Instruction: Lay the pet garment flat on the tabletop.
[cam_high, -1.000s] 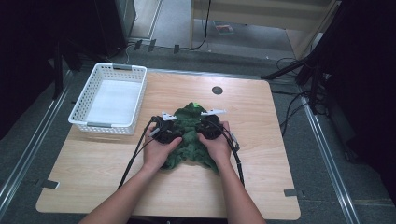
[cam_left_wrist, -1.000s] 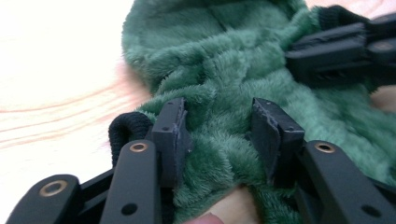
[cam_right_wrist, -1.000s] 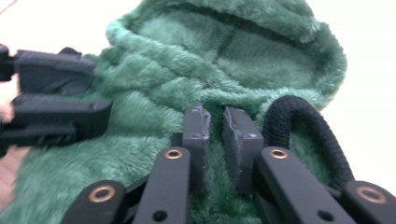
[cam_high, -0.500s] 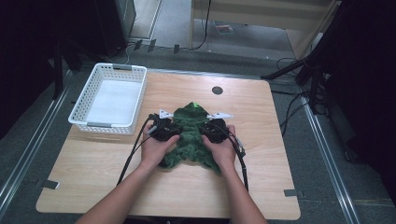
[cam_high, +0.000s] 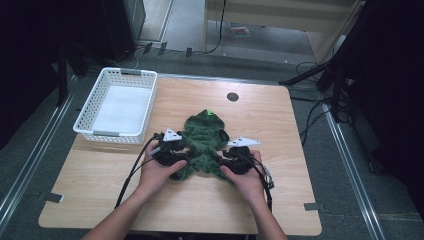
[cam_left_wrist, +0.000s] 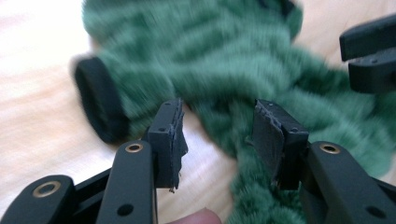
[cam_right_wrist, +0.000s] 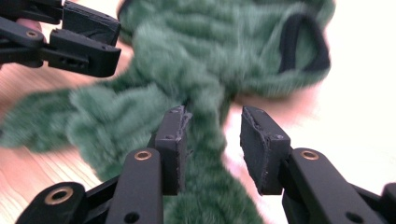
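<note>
Nearest me, my left gripper and right gripper sit at either side of the green fleece garment, which lies crumpled in the middle of the table. Both sets of jaws stand apart with nothing pinched; the right has just been opening, fleece lying loose between its pads. Farther off to the left I see the white basket.

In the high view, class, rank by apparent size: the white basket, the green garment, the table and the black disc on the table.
Largest to smallest:
1. table
2. basket
3. garment, somewhat smaller than the basket, partly hidden by hands
4. disc
</note>
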